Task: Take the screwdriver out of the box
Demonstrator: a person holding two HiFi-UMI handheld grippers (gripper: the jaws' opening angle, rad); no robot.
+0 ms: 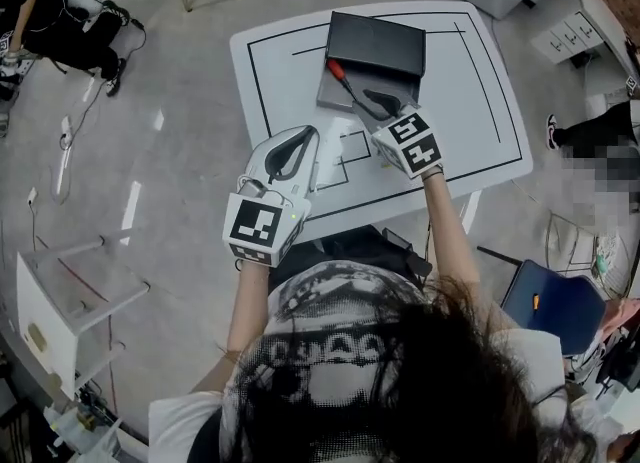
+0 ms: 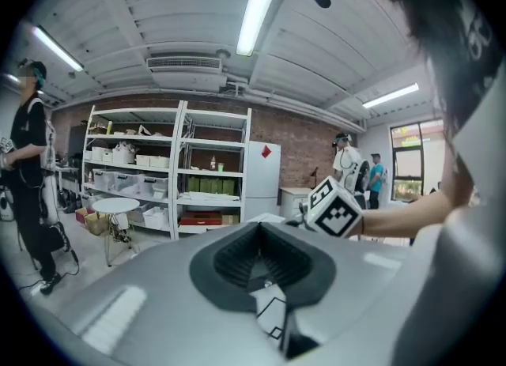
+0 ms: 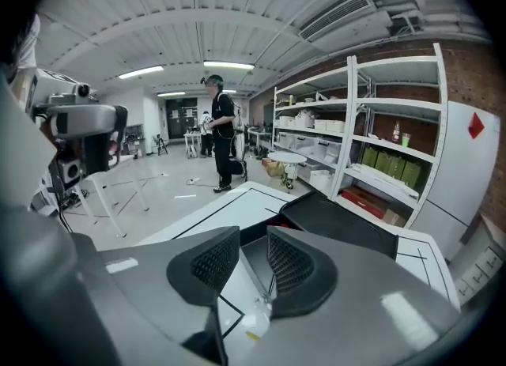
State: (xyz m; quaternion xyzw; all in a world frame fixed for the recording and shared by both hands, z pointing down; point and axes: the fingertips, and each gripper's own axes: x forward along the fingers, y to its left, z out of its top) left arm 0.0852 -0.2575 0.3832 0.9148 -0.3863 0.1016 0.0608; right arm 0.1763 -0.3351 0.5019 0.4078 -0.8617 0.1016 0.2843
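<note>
Reach step: the right gripper (image 1: 385,104) tilts down at the open box (image 1: 378,46), jaws apart and empty. The screwdriver (image 1: 343,81) lies inside it, red handle far-left, shaft toward the tips. Next, I'd say, straddle the shaft and close. The left gripper (image 1: 300,141) hovers level over the table (image 1: 470,101), jaws together

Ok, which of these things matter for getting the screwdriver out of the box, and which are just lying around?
For the job: screwdriver, box, right gripper, table.

Just lying about: blue chair, shelves, fridge, small round table.
</note>
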